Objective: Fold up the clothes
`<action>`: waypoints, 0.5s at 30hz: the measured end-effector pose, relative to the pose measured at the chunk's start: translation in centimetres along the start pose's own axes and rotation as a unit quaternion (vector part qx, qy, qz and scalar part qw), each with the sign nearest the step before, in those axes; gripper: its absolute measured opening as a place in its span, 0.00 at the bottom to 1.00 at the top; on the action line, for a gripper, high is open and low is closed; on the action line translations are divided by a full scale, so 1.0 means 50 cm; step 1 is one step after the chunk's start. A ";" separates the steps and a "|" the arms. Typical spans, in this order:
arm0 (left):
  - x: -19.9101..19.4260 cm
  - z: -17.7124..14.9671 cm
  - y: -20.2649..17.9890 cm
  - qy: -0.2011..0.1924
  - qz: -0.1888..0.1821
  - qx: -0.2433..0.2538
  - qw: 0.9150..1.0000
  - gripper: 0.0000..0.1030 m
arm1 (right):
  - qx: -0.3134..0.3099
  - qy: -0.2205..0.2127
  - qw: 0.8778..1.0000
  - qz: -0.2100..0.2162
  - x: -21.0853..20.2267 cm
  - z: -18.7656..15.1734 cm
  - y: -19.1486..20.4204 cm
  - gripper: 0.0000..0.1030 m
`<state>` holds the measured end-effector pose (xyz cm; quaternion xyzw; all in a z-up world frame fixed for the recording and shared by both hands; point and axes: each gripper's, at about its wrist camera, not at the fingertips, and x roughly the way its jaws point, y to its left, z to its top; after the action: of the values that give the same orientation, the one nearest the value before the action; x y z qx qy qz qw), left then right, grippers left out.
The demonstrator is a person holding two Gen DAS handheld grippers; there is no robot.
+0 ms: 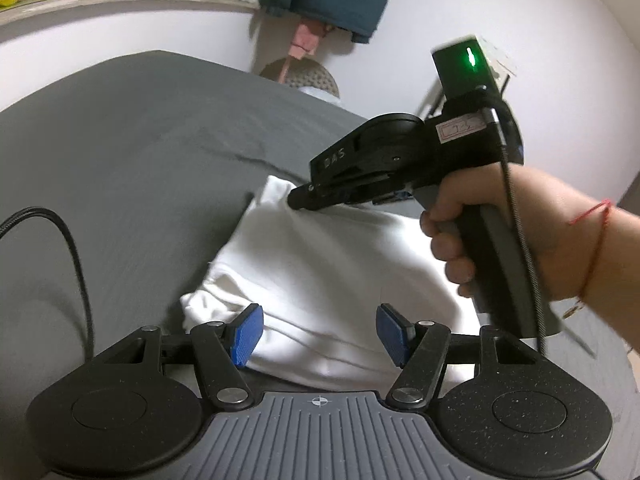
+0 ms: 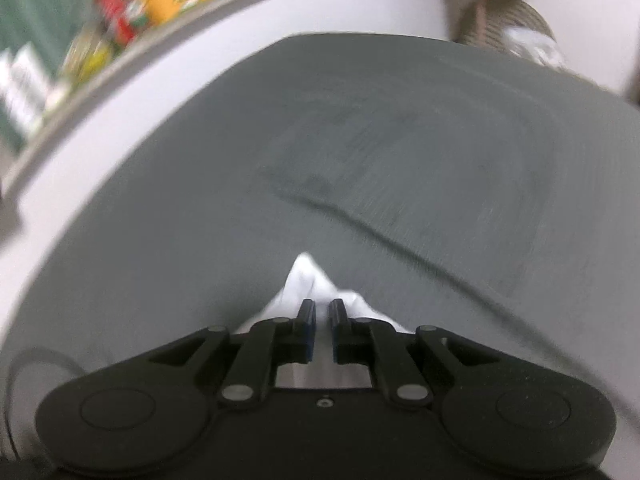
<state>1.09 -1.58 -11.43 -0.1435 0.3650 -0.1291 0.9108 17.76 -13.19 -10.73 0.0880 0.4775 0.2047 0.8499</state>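
Left wrist view: a black cable (image 1: pixel 60 240) is seen looping at the far left over the grey bed (image 1: pixel 140 152), and further right the white garment (image 1: pixel 328 280) lies on the sheet, bunched into a thick, partly folded bundle with a loose lump at its near left corner. The left gripper (image 1: pixel 319 332) hovers just over the bundle's near edge, its blue fingers (image 1: pixel 248 334) spread wide apart with nothing held between them. To the right, the right gripper (image 1: pixel 298 200) is held by a hand (image 1: pixel 500 240) and its tip is pressed at the garment's far corner, where the cloth is drawn up into a peak. In the right wrist view, which is blurred, the right gripper's fingers (image 2: pixel 306 330) are nearly closed, and a white point of cloth sticks out just ahead of them; it is judged that this corner is pinched, though the contact itself is hidden. The fold is judged to be about midway: layers are already stacked, but the edges are uneven, the left lump has not been tucked, and at least one more fold and a smoothing appear to be left.
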 end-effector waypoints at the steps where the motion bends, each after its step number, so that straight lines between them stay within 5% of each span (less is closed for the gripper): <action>1: -0.007 -0.002 0.002 -0.002 -0.001 -0.002 1.000 0.62 | -0.003 -0.008 1.000 0.006 -0.015 -0.002 0.002 0.08; 3: -0.029 0.010 0.013 -0.012 -0.011 -0.007 1.000 0.62 | -0.011 -0.024 0.999 0.019 -0.044 -0.006 0.009 0.09; 5: -0.053 0.026 0.032 -0.020 -0.021 -0.011 1.000 0.62 | -0.050 -0.050 0.997 0.032 -0.091 -0.021 0.030 0.26; 9: -0.053 0.085 0.087 0.006 -0.067 -0.026 0.997 0.62 | -0.169 -0.090 0.981 0.013 -0.182 -0.114 0.084 0.46; 13: -0.012 0.143 0.134 0.055 -0.075 -0.028 0.995 0.62 | -0.311 -0.102 0.944 -0.044 -0.210 -0.263 0.159 0.77; 15: 0.001 0.146 0.165 0.067 -0.067 -0.053 0.994 0.69 | -0.376 -0.104 0.917 -0.082 -0.199 -0.339 0.201 0.78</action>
<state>7.32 7.28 -9.31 -0.2064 0.4211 -0.1794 0.8648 -3.83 -9.21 -8.50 -0.2571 0.2796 0.2883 0.8790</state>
